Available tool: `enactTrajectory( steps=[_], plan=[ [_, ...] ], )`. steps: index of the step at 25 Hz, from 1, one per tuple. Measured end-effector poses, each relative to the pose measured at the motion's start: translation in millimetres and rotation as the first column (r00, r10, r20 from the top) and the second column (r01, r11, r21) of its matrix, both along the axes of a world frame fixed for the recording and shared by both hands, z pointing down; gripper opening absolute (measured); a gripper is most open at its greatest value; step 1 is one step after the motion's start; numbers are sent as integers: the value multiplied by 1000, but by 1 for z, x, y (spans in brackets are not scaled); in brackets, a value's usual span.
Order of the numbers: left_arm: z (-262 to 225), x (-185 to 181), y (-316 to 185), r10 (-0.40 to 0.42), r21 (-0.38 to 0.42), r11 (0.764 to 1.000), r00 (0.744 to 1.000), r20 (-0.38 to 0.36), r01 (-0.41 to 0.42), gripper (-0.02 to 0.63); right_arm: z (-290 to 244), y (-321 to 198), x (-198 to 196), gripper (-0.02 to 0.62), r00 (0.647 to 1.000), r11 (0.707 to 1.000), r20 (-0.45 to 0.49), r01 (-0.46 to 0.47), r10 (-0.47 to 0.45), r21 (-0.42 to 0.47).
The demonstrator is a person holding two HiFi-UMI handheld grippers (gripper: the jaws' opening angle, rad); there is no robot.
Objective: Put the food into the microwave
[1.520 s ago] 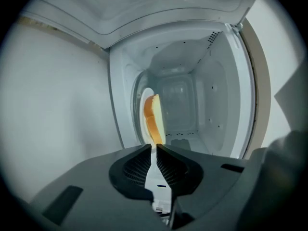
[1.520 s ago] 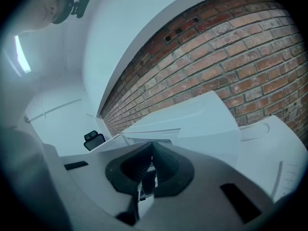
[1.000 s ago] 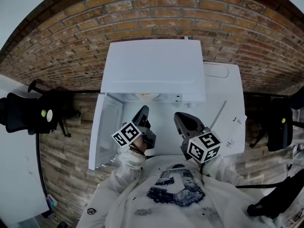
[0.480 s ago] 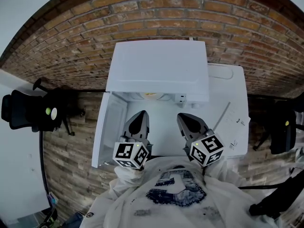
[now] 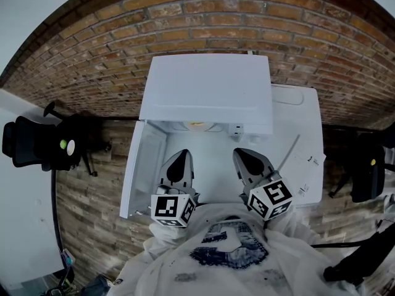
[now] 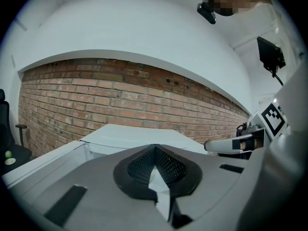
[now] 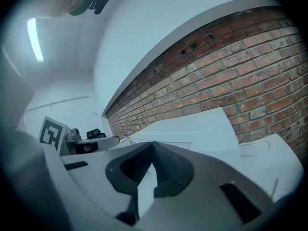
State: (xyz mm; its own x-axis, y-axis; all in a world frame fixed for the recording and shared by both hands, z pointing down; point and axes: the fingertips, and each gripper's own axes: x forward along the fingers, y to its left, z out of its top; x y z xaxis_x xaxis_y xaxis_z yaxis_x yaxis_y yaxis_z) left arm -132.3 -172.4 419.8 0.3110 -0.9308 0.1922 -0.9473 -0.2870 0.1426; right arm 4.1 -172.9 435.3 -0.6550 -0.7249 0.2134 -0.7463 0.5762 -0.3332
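The white microwave [image 5: 207,94] stands against the brick wall, its door [image 5: 143,165] swung open to the left. Just under the front edge of its top, a plate with yellowish food [image 5: 199,126] shows inside the cavity. My left gripper [image 5: 180,160] and right gripper [image 5: 245,156] are held side by side in front of the opening, close to my chest. Both are shut with nothing between their jaws. In the left gripper view the left gripper [image 6: 155,148] points over the microwave's top [image 6: 139,136]; the right gripper [image 7: 153,146] does the same in its own view.
The microwave sits on a white table [image 5: 305,134], where a sheet of paper [image 5: 307,165] and a thin rod [image 5: 287,151] lie to the right. A black chair [image 5: 37,143] stands on the floor at left, another chair [image 5: 364,165] at right.
The left gripper has drawn back from the microwave opening toward my chest and turned its marker cube up. The right gripper shifted back only slightly.
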Motion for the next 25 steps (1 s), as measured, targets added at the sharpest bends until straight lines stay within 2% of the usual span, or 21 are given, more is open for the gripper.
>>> enactTrajectory(
  steps=[25],
  plan=[
    [5,5,-9,-8,-16,1000,1000,2,8,8,6,-8,-1,14,1000,1000,-7,13,-13,-10]
  ],
)
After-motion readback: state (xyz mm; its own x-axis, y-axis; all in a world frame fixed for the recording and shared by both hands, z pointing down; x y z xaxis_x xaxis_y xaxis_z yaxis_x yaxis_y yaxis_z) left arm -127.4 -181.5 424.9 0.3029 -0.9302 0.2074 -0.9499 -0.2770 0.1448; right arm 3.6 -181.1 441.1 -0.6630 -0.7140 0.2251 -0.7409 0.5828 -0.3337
